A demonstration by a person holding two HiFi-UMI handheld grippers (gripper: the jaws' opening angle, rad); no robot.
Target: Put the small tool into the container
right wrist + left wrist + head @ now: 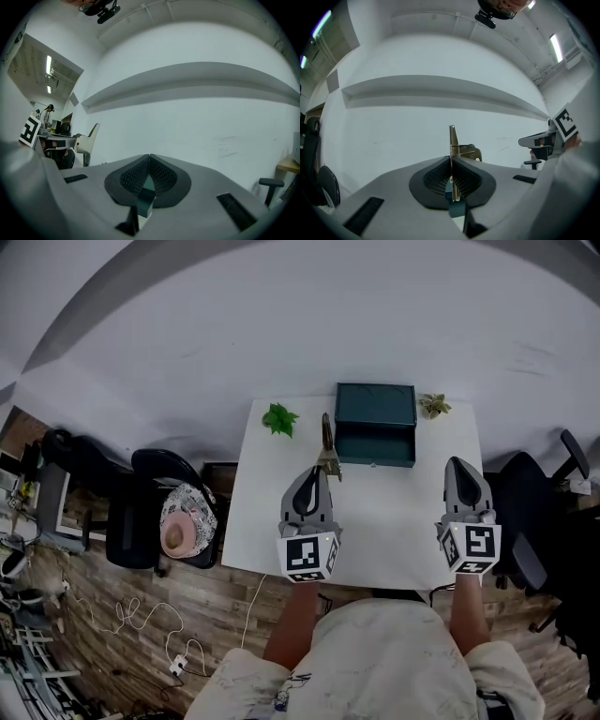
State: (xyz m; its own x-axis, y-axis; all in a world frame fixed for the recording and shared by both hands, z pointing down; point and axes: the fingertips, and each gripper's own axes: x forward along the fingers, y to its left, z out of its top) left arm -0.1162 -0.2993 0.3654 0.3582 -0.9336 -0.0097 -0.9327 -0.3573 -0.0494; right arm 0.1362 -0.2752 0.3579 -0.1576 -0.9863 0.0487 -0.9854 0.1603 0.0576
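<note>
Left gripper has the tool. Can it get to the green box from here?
Probably yes. The left gripper is shut on the small tool, just left of the dark green box, whose lid looks open. Only bare white table lies between them; the leafy plant sits on the far side.

The small tool has its lower end concealed between the closed pads of the left gripper, and its type is too small to identify from the head view. The container interior is indiscernible. The table near edge is covered by the person's torso.
</note>
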